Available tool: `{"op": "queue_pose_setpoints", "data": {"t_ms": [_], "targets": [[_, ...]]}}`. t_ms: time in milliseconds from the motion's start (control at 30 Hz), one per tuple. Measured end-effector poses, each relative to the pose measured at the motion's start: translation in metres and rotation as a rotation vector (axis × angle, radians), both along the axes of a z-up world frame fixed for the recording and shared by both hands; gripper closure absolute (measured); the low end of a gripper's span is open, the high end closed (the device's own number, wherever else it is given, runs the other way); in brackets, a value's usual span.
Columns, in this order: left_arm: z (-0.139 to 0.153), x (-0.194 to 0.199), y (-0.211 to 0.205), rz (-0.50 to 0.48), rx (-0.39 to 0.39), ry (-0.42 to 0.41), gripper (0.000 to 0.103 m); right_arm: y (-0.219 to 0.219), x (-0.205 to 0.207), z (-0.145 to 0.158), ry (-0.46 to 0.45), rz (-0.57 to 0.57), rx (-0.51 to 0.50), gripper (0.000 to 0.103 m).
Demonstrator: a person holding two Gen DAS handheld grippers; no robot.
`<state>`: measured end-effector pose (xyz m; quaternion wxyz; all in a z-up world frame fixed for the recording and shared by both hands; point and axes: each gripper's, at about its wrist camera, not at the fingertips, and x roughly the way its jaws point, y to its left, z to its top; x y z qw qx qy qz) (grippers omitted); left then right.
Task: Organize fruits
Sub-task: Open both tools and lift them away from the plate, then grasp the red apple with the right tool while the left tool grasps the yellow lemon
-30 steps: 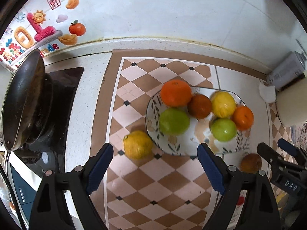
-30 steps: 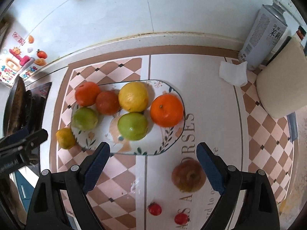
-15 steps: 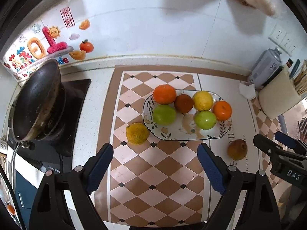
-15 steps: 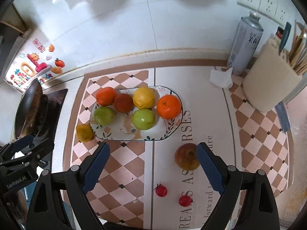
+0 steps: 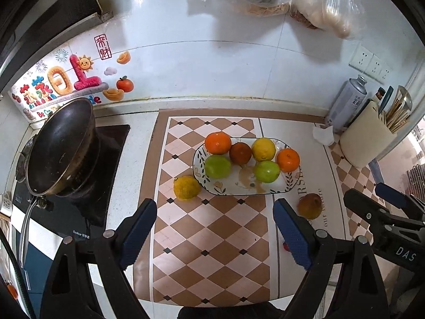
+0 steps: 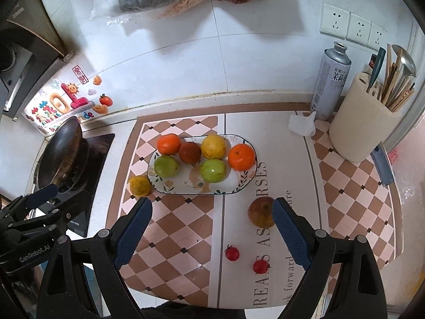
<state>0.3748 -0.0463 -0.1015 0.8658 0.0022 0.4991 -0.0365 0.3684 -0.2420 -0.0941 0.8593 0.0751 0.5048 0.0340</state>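
Left wrist view shows your left gripper (image 5: 215,226) spread wide with nothing between its blue pads, hanging above the checkered mat (image 5: 212,239). Your right gripper (image 6: 212,228) is spread and empty too. On the patterned plate (image 6: 172,187) sit six fruits: two oranges, two green ones, a yellow one and a dark red one. A yellow citrus (image 6: 139,185) lies just beside the plate's left end. A brownish apple (image 6: 261,212) rests near the plate's right end, with two small red fruits (image 6: 232,253) nearer you. A wok (image 5: 59,148) sits far left.
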Motion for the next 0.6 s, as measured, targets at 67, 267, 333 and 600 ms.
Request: {"op": "queue_pose_setpoints", "data": {"t_ms": [67,267,333,600], "targets": [[-0.001,-0.002,0.000,0.002,-0.001,0.004,0.013,0.001,-0.002,0.000,0.001,-0.001,0.011,0.009],[-0.011,0.000,-0.003,0.007,-0.003,0.044,0.014,0.000,0.000,-0.010,0.032,0.000,0.053,0.009],[-0.020,0.004,-0.003,0.010,-0.010,0.084,0.014,-0.004,0.005,-0.020,0.058,-0.008,0.069,0.009],[-0.078,0.035,0.003,0.038,-0.021,0.259,0.002,-0.062,0.029,-0.085,0.189,-0.159,0.107,0.009]]}}
